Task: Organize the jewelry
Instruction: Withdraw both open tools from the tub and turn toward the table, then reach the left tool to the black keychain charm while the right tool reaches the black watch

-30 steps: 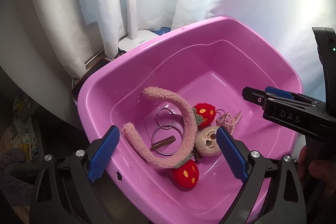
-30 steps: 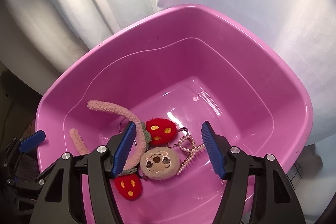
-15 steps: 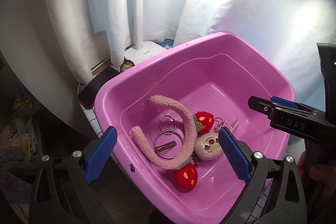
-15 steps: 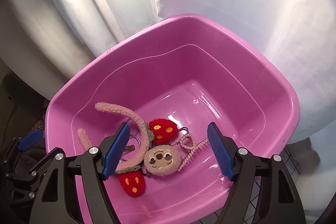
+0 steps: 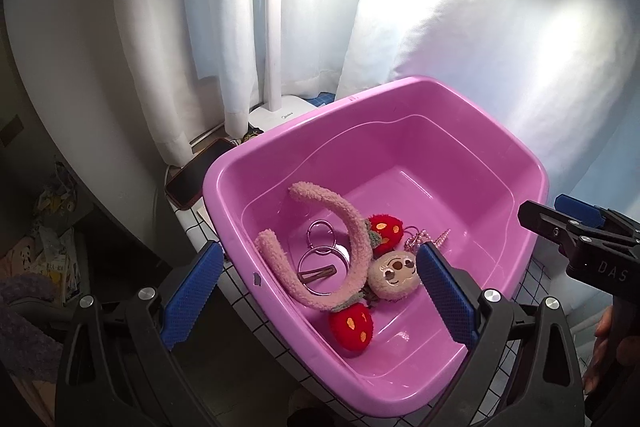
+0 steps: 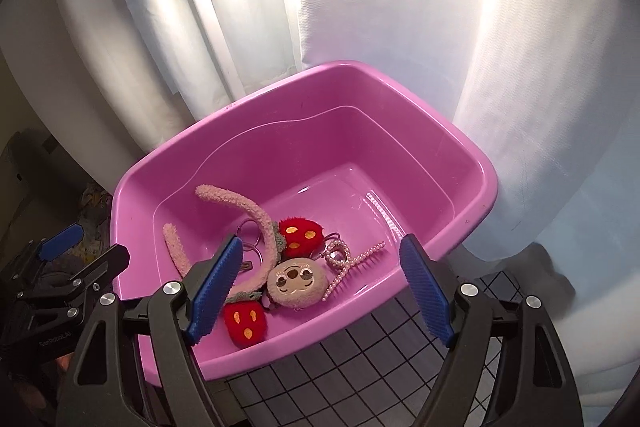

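Right now the jewelry sits in a heap at the near-left of the tub's (image 5: 532, 187) floor. I see a fuzzy pink headband (image 5: 352, 223) arching over two metal rings (image 5: 320, 263) and a brown clip (image 5: 318, 273). Two red plush strawberries (image 6: 298, 233) flank a round plush face (image 6: 296, 281), and a pearl clip (image 6: 352, 261) lies just beside the face on the open side.

Beyond the heap the tub floor is bare all the way to the far and right walls, so that is where the room is. The tub's near rim runs under my tools; its left corner juts over the edge of a white gridded table (image 5: 224, 267).

My left gripper (image 5: 316, 297) hangs above the near rim, jaws wide apart and empty, one pad outside the tub wall and one over the inside. My right gripper (image 6: 322, 293) hovers over the near-right rim, its jaws opening with nothing between them; the pads touch no item.

Outside the tub, a phone (image 5: 196, 179) lies on the table past the left corner, a white lamp base (image 5: 280, 113) behind it, and white curtains (image 6: 380, 7) hang close behind the far rim.
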Demonstrator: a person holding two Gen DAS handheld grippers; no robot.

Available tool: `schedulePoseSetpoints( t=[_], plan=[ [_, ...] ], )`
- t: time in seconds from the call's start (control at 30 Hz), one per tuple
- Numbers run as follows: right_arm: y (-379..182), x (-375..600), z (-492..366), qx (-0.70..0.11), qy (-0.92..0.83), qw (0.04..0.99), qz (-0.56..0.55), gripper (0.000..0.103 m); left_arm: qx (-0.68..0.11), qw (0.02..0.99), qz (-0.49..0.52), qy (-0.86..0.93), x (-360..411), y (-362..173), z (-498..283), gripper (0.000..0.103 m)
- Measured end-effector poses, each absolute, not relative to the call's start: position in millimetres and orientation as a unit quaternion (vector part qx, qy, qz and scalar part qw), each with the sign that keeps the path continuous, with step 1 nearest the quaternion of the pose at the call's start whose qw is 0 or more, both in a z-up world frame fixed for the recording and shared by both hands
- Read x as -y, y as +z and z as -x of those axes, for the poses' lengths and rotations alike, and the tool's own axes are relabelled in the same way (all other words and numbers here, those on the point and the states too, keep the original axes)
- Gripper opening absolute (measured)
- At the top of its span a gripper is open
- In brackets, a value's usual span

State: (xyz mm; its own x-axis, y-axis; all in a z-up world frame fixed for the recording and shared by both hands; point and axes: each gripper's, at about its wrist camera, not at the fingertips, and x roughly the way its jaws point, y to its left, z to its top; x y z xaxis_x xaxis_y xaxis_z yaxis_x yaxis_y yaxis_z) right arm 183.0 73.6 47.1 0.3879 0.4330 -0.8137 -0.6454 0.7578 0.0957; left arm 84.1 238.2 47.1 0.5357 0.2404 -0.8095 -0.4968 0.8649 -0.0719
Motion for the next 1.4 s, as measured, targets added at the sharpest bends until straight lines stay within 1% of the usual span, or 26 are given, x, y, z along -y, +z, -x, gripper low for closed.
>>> schedulePoseSetpoints(
  t=[0.17, 0.3, 0.53, 0.77, 1.03, 1.2, 1.4],
  plan=[
    [58.9, -37.1, -161.0, -0.426, 0.313, 0.840, 0.125, 0.078, -0.421, 0.871, 0.144, 0.208, -211.0, 59.5, -74.1, 0.095],
    [64.2, 2.4, -141.4, -0.418, 0.299, 0.851, 0.109, 0.078, -0.416, 0.877, 0.135, 0.198, -183.3, 67.7, -65.4, 0.096],
    [55.6, 86.0, -97.4, -0.417, 0.263, 0.867, 0.076, 0.078, -0.421, 0.884, 0.116, 0.166, -124.9, 68.3, -51.3, 0.096],
    [18.1, 189.5, -59.8, -0.442, 0.201, 0.873, 0.039, 0.078, -0.440, 0.883, 0.101, 0.127, -62.4, 53.5, -43.2, 0.096],
    [-43.9, 292.7, -24.9, -0.491, 0.122, 0.862, -0.017, 0.078, -0.476, 0.871, 0.095, 0.080, 4.5, 16.8, -48.4, 0.096],
    [-76.8, 315.2, -8.8, -0.515, 0.114, 0.848, -0.047, 0.078, -0.498, 0.861, 0.081, 0.060, 38.9, -7.8, -60.4, 0.096],
    [-100.3, 304.0, -2.9, -0.520, 0.110, 0.844, -0.077, 0.078, -0.509, 0.859, 0.047, 0.026, 64.9, -31.7, -89.1, 0.096]
  ],
)
